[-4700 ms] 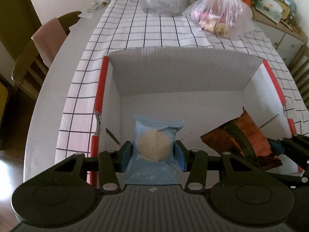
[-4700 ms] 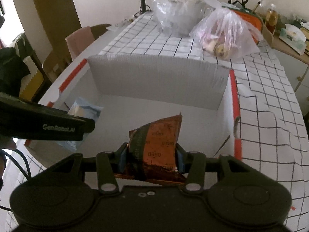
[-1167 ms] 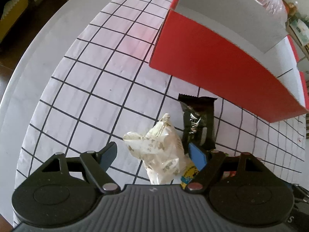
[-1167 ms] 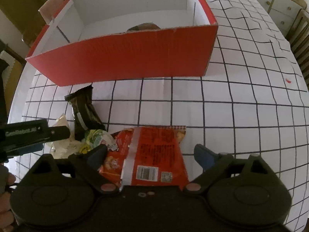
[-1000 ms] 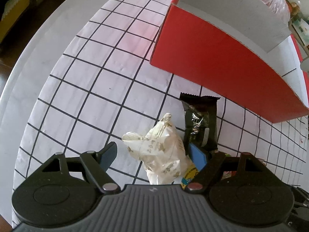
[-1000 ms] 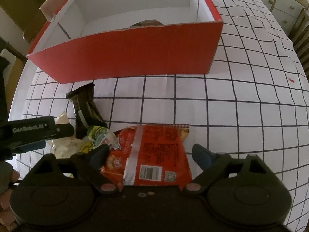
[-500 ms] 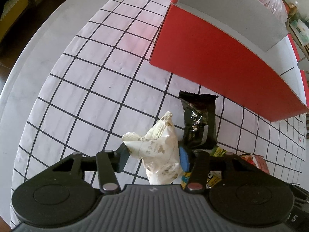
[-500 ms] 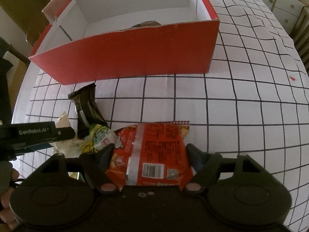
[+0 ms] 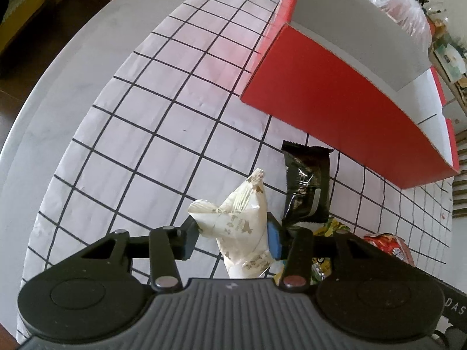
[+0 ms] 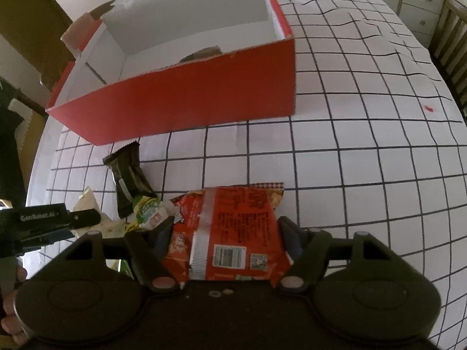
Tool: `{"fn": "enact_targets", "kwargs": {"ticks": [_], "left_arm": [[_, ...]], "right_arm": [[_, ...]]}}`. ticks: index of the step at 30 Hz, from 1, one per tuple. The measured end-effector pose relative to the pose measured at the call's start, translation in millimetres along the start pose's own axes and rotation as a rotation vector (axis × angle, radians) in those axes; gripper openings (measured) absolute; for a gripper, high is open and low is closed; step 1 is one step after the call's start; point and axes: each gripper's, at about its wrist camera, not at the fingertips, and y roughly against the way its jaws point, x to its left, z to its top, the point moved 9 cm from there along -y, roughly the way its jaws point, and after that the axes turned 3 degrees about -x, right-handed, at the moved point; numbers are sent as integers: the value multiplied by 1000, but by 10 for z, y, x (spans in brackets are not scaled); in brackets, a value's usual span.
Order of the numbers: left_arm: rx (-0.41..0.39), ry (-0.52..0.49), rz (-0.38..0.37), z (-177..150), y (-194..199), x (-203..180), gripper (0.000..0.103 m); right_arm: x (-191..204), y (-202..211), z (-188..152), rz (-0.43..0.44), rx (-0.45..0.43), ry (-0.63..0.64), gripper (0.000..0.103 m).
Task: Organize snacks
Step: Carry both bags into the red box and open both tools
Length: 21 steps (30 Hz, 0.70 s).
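Note:
My left gripper (image 9: 232, 240) is shut on a cream snack packet (image 9: 239, 218) and holds it just above the checked tablecloth. A black snack bar (image 9: 306, 186) lies just beyond it, with a yellow-green packet (image 9: 329, 230) beside it. My right gripper (image 10: 226, 237) is shut on a red snack bag (image 10: 230, 227), which also shows in the left wrist view (image 9: 391, 246). The red cardboard box (image 10: 186, 105) stands open further back, with a brown packet (image 10: 204, 52) inside. The black bar (image 10: 128, 175) and green packet (image 10: 149, 208) lie left of the red bag.
The left gripper's arm (image 10: 49, 221) reaches in at the left of the right wrist view. Plastic bags (image 9: 405, 11) sit behind the box (image 9: 335, 87). A wooden chair (image 10: 449, 38) stands at the table's right edge. The table edge (image 9: 43, 93) curves at the left.
Both grippers have closed: the left on the cream packet, the right on the red bag. Both have risen slightly, and the packets have lifted with them.

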Motion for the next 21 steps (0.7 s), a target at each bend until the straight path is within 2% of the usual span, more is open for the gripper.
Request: {"fn": "enact_targets", "kwargs": {"ticks": [9,21], "left_arm": [[-33,-20,-37,-48,266,-31,46],[-111,-175,-60,-65,728,-223,46]], "right_arm": [[-63,294,-8,37,-53,-22,73],[128,804,70,58,-192,88,73]]}}
